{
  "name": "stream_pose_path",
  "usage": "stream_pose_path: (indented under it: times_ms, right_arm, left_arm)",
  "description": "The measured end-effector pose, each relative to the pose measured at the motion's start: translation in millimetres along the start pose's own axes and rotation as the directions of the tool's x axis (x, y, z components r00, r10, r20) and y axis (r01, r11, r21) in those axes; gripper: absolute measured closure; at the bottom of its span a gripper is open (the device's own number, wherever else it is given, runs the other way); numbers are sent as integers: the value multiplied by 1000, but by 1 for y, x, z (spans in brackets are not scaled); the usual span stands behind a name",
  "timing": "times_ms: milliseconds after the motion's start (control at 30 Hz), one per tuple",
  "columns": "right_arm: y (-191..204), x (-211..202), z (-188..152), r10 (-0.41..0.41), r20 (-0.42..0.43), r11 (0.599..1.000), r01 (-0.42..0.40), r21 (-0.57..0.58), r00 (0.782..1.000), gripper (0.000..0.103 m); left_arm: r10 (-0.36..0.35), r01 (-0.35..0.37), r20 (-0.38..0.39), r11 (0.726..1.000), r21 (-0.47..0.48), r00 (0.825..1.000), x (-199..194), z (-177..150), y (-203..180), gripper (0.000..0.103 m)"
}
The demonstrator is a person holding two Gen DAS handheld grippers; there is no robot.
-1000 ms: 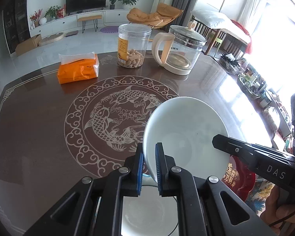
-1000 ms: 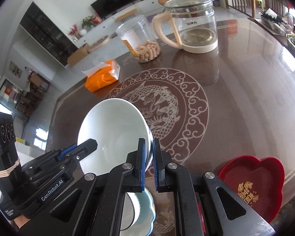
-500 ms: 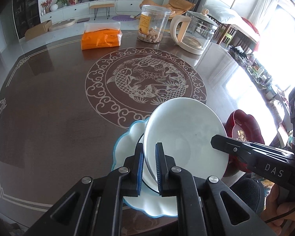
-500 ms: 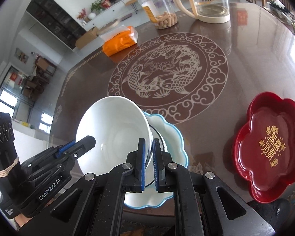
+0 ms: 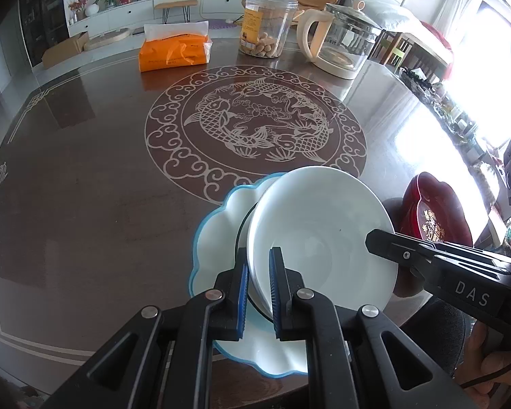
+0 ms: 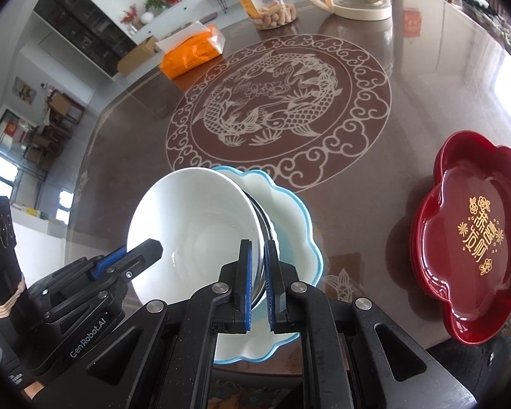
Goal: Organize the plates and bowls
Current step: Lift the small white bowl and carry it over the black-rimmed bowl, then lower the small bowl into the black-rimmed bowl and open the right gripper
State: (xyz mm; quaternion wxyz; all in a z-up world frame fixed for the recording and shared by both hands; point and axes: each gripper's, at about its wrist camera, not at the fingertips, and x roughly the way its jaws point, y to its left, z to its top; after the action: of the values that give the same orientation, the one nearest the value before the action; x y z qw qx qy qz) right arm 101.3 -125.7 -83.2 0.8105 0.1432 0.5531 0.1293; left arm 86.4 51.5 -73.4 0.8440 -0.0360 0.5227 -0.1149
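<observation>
Whereas a second ago it hung over bare table, one white bowl [image 5: 320, 225] now sits low over one blue-rimmed plate [image 5: 214, 238], rim clamped by left gripper [image 5: 257, 272] and right gripper [image 6: 258, 272] (stacking nearly done). One red dish [image 6: 470, 225] stands apart.

The white bowl [image 5: 320, 238] hides much of the blue-rimmed plate [image 5: 218, 225], so contact is unclear.

Black claw [image 5: 257, 286] with blue pads, silver screws.
</observation>
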Motion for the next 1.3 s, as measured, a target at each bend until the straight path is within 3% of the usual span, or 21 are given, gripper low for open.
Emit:
stream_pose_path:
  times_ms: [533, 733, 900, 1067, 1300]
  right_arm:
    - [11, 1, -5, -82, 41, 992, 86, -97, 996, 94]
    - [12, 4, -6, -109, 59, 984, 117, -136, 992, 95]
    - [13, 5, -6, -114, 69, 980, 123, -154, 991, 95]
    - [11, 5, -4, -105, 74, 982, 115, -151, 992, 95]
    - [5, 2, -4, -38, 112, 990, 52, -130, 993, 91]
  left_arm:
    - [55, -56, 19, 996, 76, 998, 3, -8, -10, 92]
    - [44, -46, 16, 996, 75, 999, 3, -5, -6, 92]
    - [38, -39, 19, 997, 70, 999, 3, -4, -3, 92]
    - [90, -94, 39, 988, 123, 995, 3, -7, -10, 92]
    - [63, -69, 87, 995, 70, 994, -8, -2, 0, 91]
